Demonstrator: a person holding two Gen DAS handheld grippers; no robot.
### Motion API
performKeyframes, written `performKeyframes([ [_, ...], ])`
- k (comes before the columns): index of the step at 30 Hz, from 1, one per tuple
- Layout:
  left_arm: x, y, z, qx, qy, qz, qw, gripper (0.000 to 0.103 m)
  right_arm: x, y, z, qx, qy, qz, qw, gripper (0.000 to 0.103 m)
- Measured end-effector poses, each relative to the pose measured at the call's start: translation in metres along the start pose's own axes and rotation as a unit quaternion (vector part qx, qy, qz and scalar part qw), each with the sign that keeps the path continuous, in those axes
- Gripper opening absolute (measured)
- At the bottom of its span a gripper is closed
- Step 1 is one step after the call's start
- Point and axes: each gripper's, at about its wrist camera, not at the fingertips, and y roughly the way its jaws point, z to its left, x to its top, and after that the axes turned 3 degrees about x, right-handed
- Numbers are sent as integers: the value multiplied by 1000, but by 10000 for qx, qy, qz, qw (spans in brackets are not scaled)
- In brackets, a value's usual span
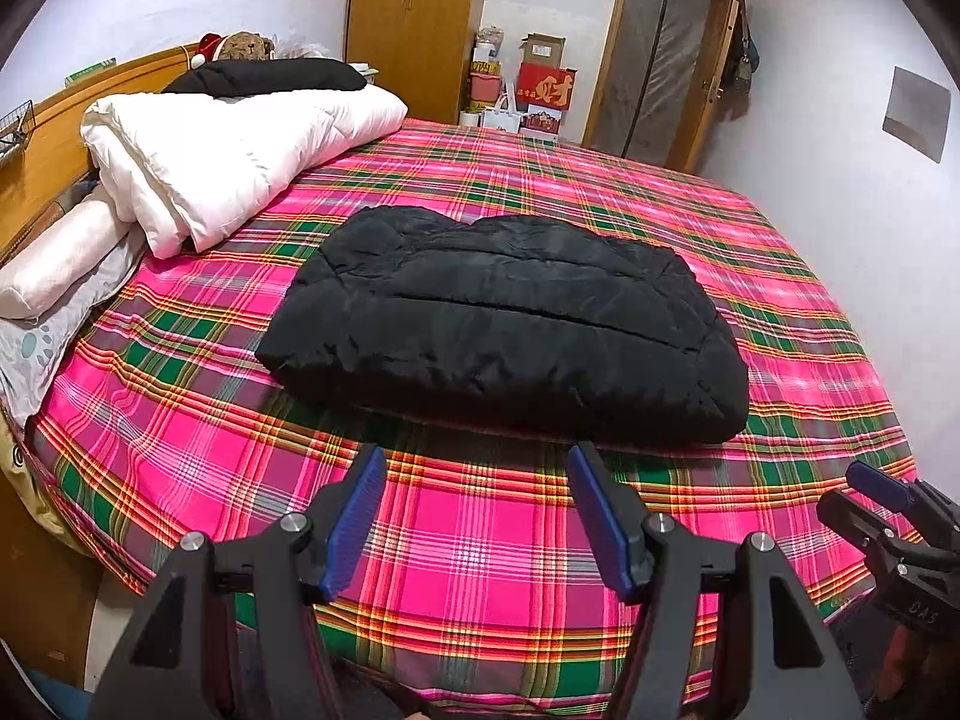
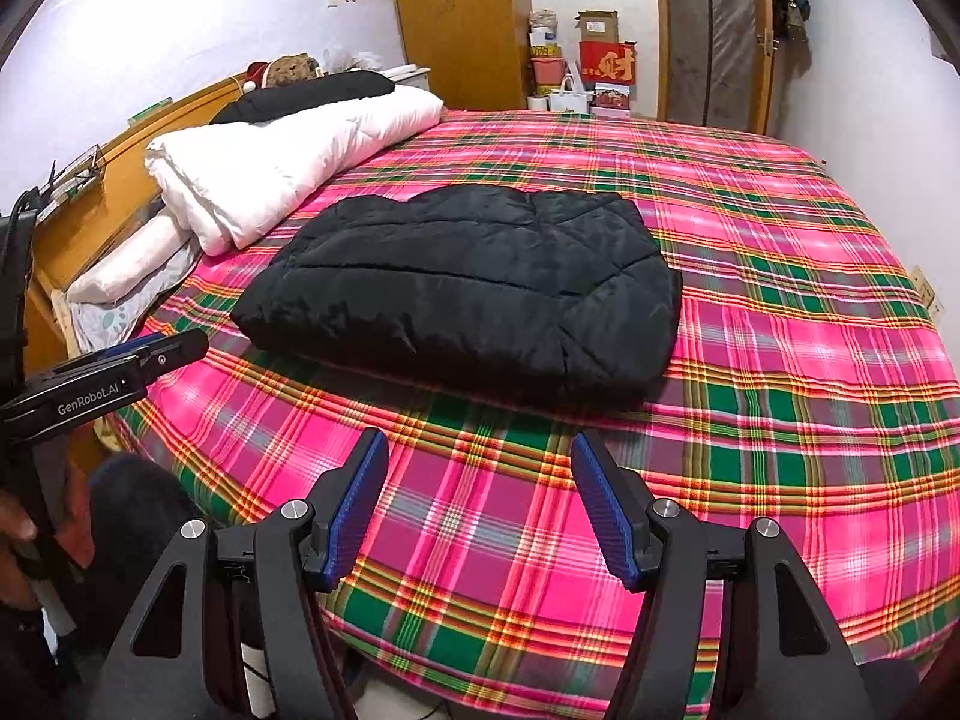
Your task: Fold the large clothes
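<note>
One bed [image 1: 480, 570] with a pink-and-green plaid sheet carries all items. One white quilt [image 1: 240, 150], folded, lies along the headboard side. One black padded jacket [image 1: 510, 324], folded into a compact block, lies mid-bed. One black garment [image 1: 270, 75] rests on the quilt. Two grippers hover near the bed's near edge: left gripper [image 1: 477, 513] and right gripper [image 2: 480, 507], jaws wide, holding nothing.
</note>
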Motion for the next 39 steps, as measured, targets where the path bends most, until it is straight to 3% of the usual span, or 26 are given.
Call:
performKeyframes([
  [32,-1,-12,5,-204,-230,-48,9995,65,0,-5,3,10,47,-18,10000,64],
  [39,-1,-16,5,-57,-206,-133,9997,65,0,-5,2,19,45,-20,10000,64],
])
